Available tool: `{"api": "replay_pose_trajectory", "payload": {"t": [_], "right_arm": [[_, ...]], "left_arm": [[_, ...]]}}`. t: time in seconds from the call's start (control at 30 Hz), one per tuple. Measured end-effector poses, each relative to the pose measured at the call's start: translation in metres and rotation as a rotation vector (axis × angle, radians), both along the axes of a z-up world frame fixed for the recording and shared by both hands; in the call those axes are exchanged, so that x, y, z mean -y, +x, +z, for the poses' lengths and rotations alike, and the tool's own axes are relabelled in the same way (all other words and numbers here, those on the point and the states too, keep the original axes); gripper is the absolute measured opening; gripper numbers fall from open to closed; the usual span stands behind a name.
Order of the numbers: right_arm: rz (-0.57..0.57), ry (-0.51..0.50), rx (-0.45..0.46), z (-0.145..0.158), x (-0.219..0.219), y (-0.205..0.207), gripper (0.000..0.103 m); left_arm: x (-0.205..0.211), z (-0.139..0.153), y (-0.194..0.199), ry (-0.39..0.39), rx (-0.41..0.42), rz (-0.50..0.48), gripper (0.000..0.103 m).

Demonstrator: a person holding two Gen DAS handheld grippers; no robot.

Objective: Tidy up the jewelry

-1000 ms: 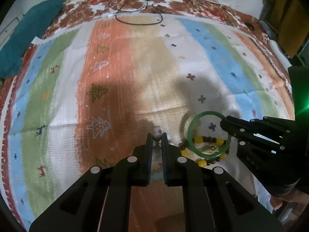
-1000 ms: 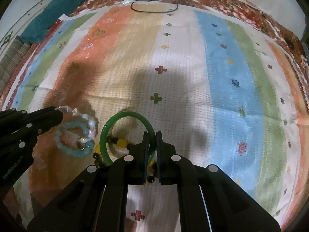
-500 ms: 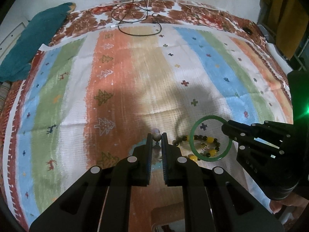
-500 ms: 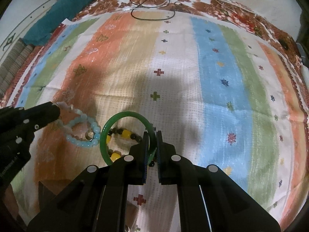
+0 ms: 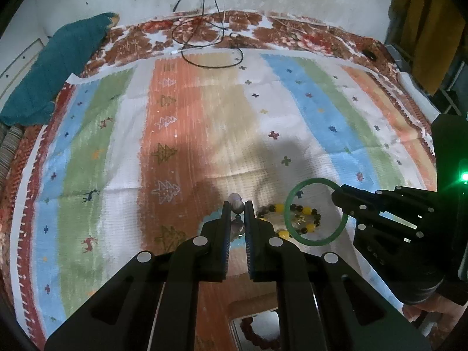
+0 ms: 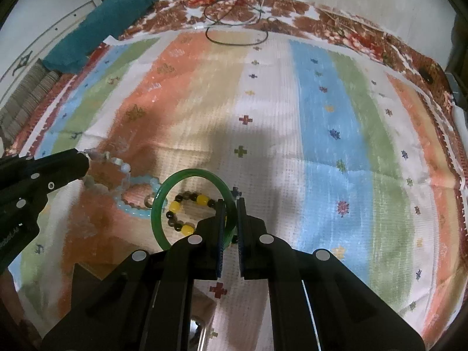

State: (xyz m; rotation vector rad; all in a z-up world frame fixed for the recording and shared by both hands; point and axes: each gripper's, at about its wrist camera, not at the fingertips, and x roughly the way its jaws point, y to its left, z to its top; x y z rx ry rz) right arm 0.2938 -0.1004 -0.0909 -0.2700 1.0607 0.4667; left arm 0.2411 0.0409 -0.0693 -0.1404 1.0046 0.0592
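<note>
Nearest in both wrist views, at the bottom edge below the tools, sits a tan wooden box [image 5: 257, 321] with a pale lining; dark red beads [image 5: 257, 333] lie inside it, so at least one piece seems already stored. How many compartments it has cannot be told.

Just beyond the box, the left tool [image 5: 237, 207] is clamped on a strand of pale translucent beads [image 6: 117, 169], one grey-white bead [image 5: 236, 200] poking out at the tips and the loop hanging off the rug. Beside it, the right tool [image 6: 229, 204] pinches the rim of a smooth green glassy bangle [image 6: 163, 193], lifted clear of the surface.

Below the bangle, on the striped woven rug [image 5: 204, 117], lies a bracelet of yellow and dark brown beads [image 6: 187, 204], and next to it a light blue bead bracelet [image 6: 137, 209]; both are left to sort. Judging by this, the task is midway: two pieces in hand for the box, two waiting.

Far past the bangle, a black cable [image 5: 210, 46] loops on the rug's brown border, with a teal cloth [image 5: 58, 67] at the far left.
</note>
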Motion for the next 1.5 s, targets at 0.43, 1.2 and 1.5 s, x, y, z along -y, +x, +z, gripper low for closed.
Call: {"api": "replay_pose_trajectory", "payload": {"t": [0.43,1.2,1.5], "right_arm": [[0.015,0.031,0.071,0.032,0.009,-0.031,0.009],[0.033,0.043,0.110,0.046,0.021,-0.069,0.009],[0.048,0.060,0.116,0.052,0.026,-0.084,0.009]], "left_arm": [[0.012,0.024,-0.032,-0.009,0.054,-0.021,0.008],[0.024,0.040,-0.069,-0.036,0.099,-0.030,0.008],[0.029,0.046,-0.090,-0.050,0.119,-0.037,0.008]]}}
